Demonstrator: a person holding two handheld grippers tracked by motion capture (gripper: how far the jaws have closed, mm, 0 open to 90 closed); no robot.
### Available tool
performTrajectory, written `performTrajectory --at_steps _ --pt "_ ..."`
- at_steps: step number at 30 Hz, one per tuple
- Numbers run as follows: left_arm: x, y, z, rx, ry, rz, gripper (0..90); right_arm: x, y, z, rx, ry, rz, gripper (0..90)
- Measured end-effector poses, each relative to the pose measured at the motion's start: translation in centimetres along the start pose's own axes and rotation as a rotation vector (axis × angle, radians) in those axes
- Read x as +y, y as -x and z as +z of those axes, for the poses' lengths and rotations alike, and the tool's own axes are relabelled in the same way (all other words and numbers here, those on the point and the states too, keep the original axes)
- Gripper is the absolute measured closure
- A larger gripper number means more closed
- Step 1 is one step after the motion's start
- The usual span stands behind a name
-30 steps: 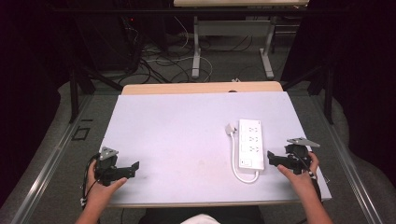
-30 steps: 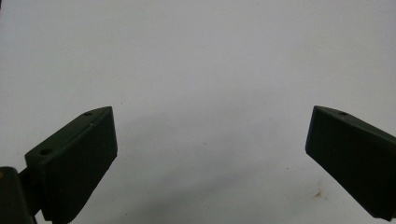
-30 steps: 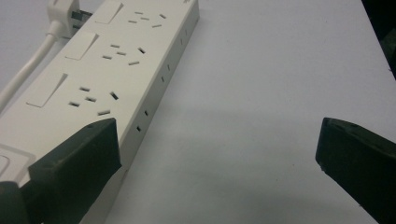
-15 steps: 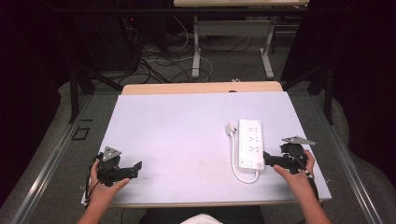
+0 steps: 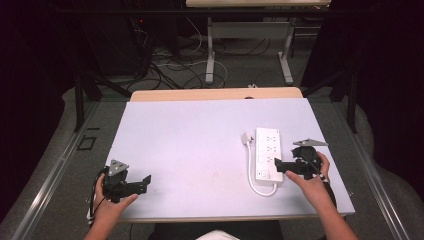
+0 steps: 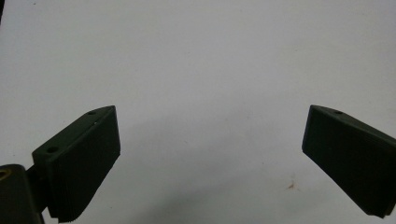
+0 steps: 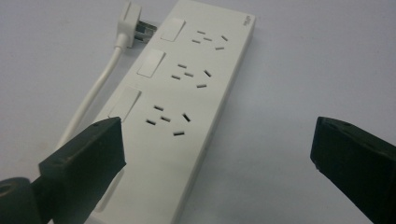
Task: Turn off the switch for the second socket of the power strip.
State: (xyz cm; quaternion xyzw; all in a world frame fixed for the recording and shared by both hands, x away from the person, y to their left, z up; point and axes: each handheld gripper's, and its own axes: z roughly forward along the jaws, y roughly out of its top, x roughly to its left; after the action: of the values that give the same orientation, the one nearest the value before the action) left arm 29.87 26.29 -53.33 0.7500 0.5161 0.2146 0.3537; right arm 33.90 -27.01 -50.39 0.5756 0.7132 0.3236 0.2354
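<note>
While my right gripper (image 5: 278, 165) hangs with jaws spread wide and empty, the white power strip (image 7: 180, 109) lies just ahead of it — its near end beneath the left jaw, plug (image 7: 130, 21) beyond. My left gripper (image 5: 145, 181) gapes too — over bare table (image 6: 201, 60).

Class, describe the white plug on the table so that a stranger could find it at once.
Start at the pale table and go to the white power strip on its right side. Follow its white cable up the strip's left side to the plug, lying unplugged beside the strip's far end.
</note>
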Motion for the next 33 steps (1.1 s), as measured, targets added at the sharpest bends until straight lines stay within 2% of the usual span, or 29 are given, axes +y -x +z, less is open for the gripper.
performTrajectory --at_steps 7,18,33 --pt "-0.1 0.0 0.1 0.007 0.002 -0.011 4.3 1.8 -0.7 -0.1 0.022 -0.007 -0.037 6.8" --pt "-0.1 0.0 0.0 0.011 0.004 -0.014 4.3 3.5 -1.7 -0.1 0.037 -0.045 -0.045 14.4" --pt "-0.1 -0.1 0.0 0.018 0.009 -0.010 4.7 5.0 -2.1 0.4 0.067 -0.089 -0.081 16.8"
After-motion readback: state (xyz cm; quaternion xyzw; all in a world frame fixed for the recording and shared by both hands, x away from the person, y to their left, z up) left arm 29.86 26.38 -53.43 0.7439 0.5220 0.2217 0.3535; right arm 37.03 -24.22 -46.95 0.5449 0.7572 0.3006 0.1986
